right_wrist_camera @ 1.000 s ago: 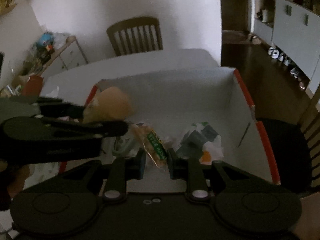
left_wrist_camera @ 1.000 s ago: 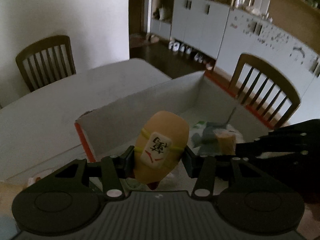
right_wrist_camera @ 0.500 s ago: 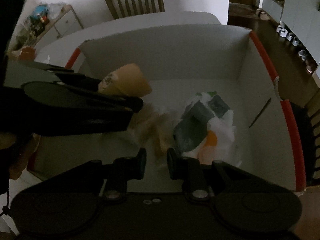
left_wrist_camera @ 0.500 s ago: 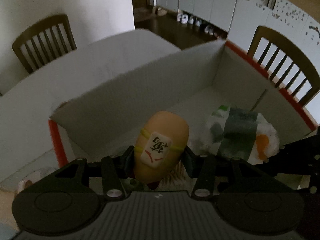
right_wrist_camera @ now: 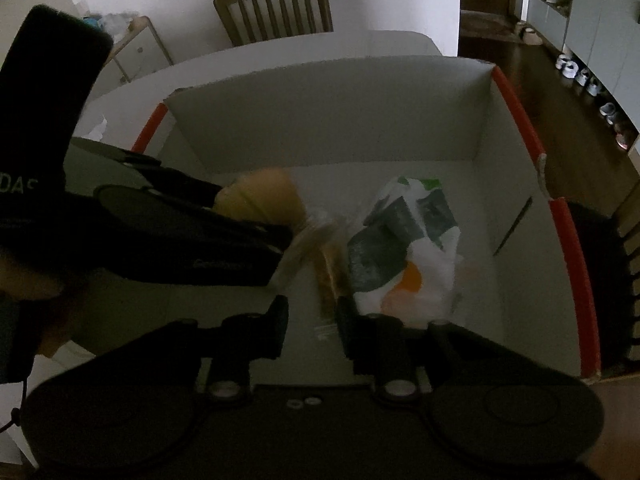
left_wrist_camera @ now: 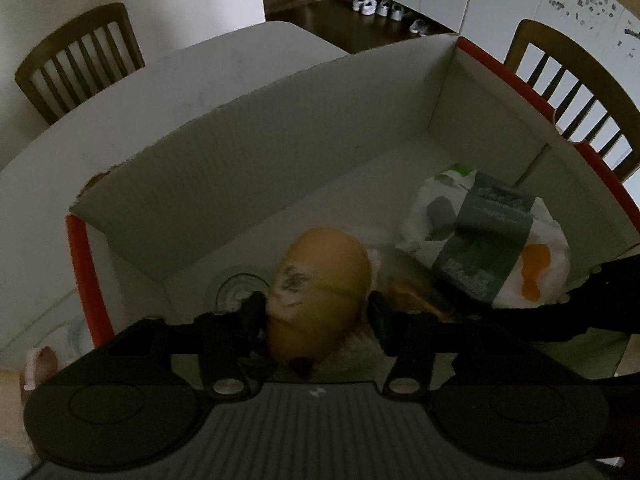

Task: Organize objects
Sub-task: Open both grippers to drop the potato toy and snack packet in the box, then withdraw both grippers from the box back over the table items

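**Inspector A:** Nearest item first. The left gripper (left_wrist_camera: 316,312) stands with its fingers spread just wider than a rounded tan toy (left_wrist_camera: 320,284). The toy is smooth and egg-shaped, with a yellow band and a blurred printed patch. It sits between the fingers, but motion blur prevents telling whether it is gripped or loose.

**Inspector B:** Noted. The right gripper (right_wrist_camera: 310,316) has its fingers parted with nothing clamped. Just past its tips lies a crinkled clear snack packet (right_wrist_camera: 326,264) with brownish contents, also blurred.

**Inspector A:** And the container?

**Inspector B:** A white corrugated cardboard box (left_wrist_camera: 248,184), rectangular and open-topped, with red-edged end walls. Both grippers reach over its near side. On its floor, beside the packet, rests a soft white bag (right_wrist_camera: 404,252) printed in dark green and orange.

**Inspector A:** Beyond the box?

**Inspector B:** A pale table (left_wrist_camera: 168,84), then wooden slat-backed chairs (left_wrist_camera: 80,60).
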The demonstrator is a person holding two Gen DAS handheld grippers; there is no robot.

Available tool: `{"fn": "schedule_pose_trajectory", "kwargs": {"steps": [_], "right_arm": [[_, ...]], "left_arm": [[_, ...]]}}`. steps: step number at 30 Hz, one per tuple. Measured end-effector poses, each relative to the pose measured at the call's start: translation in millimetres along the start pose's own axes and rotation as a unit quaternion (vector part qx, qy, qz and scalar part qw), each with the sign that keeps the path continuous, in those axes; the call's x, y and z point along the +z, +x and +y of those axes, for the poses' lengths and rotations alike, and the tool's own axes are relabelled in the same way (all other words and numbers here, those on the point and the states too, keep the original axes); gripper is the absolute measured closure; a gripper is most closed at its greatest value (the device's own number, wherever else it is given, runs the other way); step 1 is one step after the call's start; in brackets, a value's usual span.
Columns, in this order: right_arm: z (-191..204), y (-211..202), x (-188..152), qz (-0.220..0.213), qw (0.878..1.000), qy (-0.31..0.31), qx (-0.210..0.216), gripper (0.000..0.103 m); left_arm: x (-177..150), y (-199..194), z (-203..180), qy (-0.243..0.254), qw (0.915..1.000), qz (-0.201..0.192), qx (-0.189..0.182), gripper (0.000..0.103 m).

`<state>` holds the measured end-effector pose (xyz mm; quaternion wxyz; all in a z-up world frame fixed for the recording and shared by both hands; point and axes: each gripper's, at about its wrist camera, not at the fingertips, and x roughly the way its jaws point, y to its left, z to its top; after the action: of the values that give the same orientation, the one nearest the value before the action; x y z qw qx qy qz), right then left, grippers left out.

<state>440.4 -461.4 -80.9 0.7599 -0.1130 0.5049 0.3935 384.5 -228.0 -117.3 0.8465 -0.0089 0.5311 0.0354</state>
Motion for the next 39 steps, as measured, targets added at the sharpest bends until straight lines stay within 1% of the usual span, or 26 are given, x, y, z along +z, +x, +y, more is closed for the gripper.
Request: {"fn": "schedule_pose_trajectory", "kwargs": {"steps": [4,13,23,27,31,39], "right_arm": [[-3.9,-7.0,-3.9,-0.009,1.0,0.004,0.005,0.073],[4.8,-28.0,-10.1,-0.036,0.999,-0.003,0.013,0.069],[27.7,-49.9,-10.6,-0.061,0.998,-0.012,0.008,0.069],[37.5,-57.5,-12.1,-0.072,0.997,-0.004,0.006,0.069],[51.0,-63.2,-12.1,-0.082,0.997,0.002,0.0,0.069],[91.5,-69.4,-12.9,-0.103,0.995,0.008,-0.017,0.067]], "left_arm": [[-1.7,-6.9,-1.1,-0.001,0.9999,-0.012,-0.002,0.037],[-6.3,-32.4,-5.4,-0.004,0.999,-0.043,-0.011,0.037],[-22.3,-79.2,3.2,-0.016,0.9953,-0.09,-0.032,0.037],[-32.2,-96.4,12.9,-0.025,0.9928,-0.108,-0.045,0.037],[-44.4,-109.9,27.2,-0.036,0.9906,-0.122,-0.05,0.037],[-70.7,-137.9,61.7,-0.049,0.9858,-0.148,-0.063,0.037]]}}
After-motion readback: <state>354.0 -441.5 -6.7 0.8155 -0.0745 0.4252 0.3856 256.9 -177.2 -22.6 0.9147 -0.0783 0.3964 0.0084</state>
